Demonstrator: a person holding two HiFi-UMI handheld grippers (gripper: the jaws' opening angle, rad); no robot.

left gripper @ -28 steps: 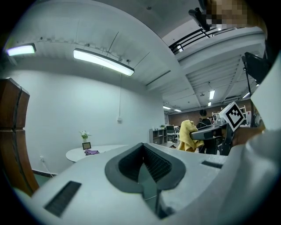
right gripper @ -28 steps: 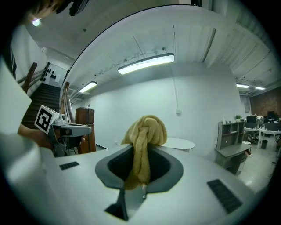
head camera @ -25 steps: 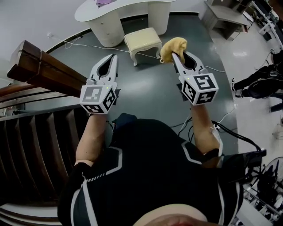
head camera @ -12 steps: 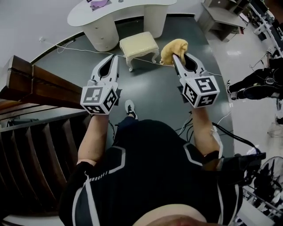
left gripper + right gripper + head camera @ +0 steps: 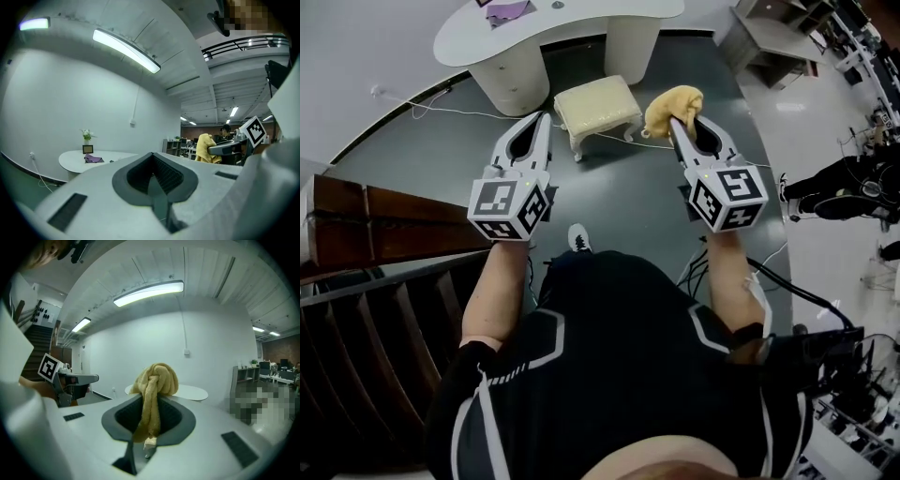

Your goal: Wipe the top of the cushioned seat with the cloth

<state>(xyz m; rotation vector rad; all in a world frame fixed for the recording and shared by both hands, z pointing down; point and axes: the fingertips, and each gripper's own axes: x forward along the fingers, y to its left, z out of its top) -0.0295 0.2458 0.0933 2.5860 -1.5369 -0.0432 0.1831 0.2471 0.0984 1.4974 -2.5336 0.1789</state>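
Observation:
The cushioned seat (image 5: 597, 101) is a small cream stool on the grey floor, in front of a white desk. My right gripper (image 5: 672, 120) is shut on a bunched yellow cloth (image 5: 673, 102), held in the air to the right of the stool. In the right gripper view the cloth (image 5: 154, 380) hangs pinched between the jaws. My left gripper (image 5: 545, 120) is held up left of the stool, shut with nothing in it. From the left gripper view, the cloth (image 5: 205, 146) and the right gripper show at the right. The stool is out of both gripper views.
A curved white desk (image 5: 544, 19) stands behind the stool, with a purple thing (image 5: 508, 9) on it. A dark wooden stair rail (image 5: 384, 225) runs at the left. A white cable (image 5: 459, 110) lies on the floor. Another person (image 5: 844, 187) is at the right edge.
The stool and desk have slid lower and nearer in the head view as the person walks toward them. Both grippers keep their pose, and the cloth stays in the right one.

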